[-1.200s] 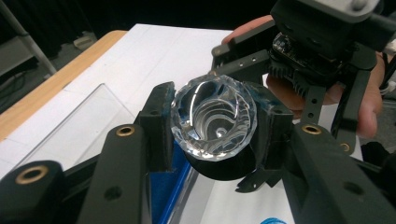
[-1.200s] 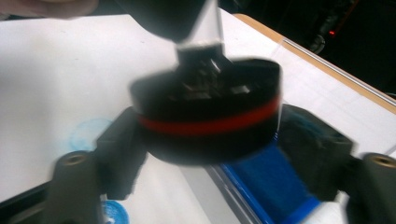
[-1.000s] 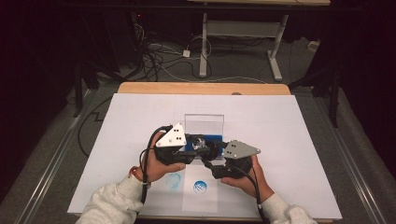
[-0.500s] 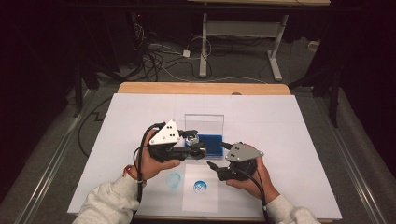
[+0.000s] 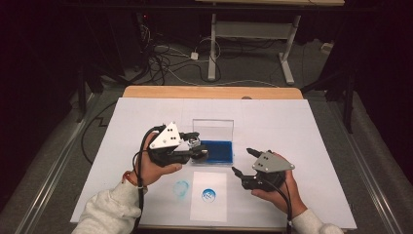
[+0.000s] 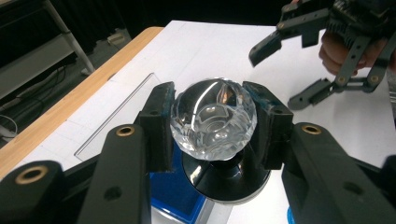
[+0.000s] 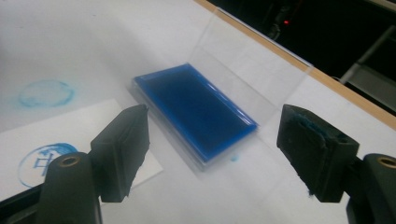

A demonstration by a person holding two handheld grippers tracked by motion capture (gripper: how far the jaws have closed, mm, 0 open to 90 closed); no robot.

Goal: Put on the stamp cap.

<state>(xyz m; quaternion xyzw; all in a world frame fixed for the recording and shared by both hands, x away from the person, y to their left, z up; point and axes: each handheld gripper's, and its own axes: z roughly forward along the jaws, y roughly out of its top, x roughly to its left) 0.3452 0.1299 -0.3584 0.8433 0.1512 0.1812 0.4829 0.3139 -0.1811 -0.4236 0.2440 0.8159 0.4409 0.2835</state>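
The left gripper (image 5: 200, 152) clamps a faceted clear knob stamp (image 6: 214, 119) between its two pads, the stamp's round black base (image 6: 226, 179) hanging just below the jaws. Directly under that base lies the blue ink pad (image 7: 196, 112) in its open clear case (image 5: 213, 130). The right gripper (image 5: 245, 161) is apart to the side, its jaws parted with nothing between them, the ink pad ahead of its tips and a stamped paper (image 5: 208, 195) near its left jaw.
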